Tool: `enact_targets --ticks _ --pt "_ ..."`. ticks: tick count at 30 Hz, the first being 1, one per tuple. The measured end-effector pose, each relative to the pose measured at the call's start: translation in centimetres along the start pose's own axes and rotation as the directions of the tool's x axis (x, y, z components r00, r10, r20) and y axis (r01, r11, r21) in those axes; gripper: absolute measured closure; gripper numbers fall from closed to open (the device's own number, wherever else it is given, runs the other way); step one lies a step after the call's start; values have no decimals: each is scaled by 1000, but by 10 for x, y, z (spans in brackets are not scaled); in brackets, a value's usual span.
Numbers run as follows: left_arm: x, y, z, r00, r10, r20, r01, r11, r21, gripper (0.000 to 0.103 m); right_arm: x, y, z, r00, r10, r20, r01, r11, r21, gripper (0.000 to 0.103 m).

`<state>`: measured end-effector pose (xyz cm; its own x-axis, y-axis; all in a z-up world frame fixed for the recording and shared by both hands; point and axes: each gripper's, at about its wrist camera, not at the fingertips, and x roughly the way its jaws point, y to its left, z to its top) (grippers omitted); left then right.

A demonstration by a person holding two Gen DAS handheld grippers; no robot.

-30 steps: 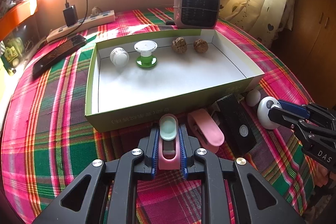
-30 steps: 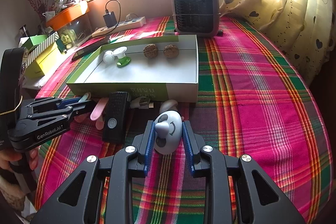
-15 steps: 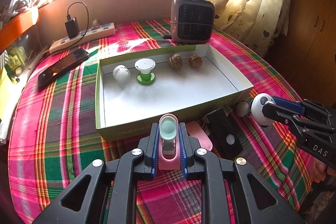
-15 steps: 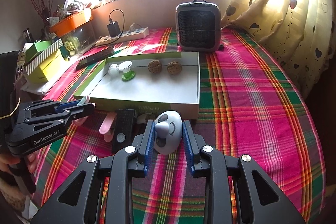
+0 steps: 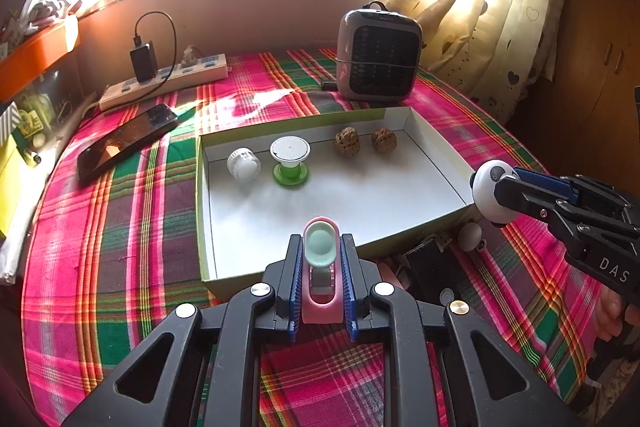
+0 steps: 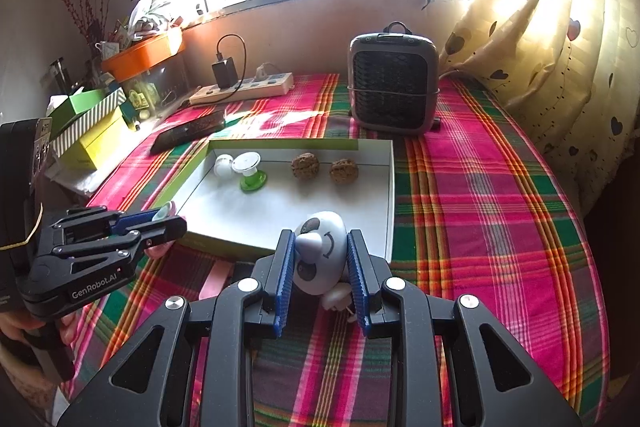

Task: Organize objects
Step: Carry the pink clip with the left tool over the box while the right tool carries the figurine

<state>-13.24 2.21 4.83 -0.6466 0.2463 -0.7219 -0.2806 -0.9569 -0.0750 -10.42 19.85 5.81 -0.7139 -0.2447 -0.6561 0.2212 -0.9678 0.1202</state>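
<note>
Nearest, the left gripper (image 5: 322,275) has its jaws clamped on a pink clip with a mint pad (image 5: 321,267), held above the near edge of the open box (image 5: 206,211). The right gripper (image 6: 320,267) grips a white panda-faced toy (image 6: 320,251) over the box's near right corner. Below them on the plaid worktop (image 5: 120,227) lie a black remote (image 5: 430,271) and another pink clip (image 6: 216,279). Inside the box, along the far wall, sit a white knob (image 5: 244,165), a green-based stand (image 5: 290,163) and two walnuts (image 5: 347,142). Beyond stands a small heater (image 5: 378,57).
</note>
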Motion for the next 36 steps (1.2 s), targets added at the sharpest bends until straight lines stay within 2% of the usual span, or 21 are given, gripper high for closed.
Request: enact_targets --ticks 15,36 --pt "30 19 21 999 23 -24 -25 999 -45 87 52 -11 36 999 -1 -52 1 1000 -4 76" --pt "71 35 32 995 60 -75 -65 996 -68 87 100 -19 41 991 -39 -130 34 999 -42 76"
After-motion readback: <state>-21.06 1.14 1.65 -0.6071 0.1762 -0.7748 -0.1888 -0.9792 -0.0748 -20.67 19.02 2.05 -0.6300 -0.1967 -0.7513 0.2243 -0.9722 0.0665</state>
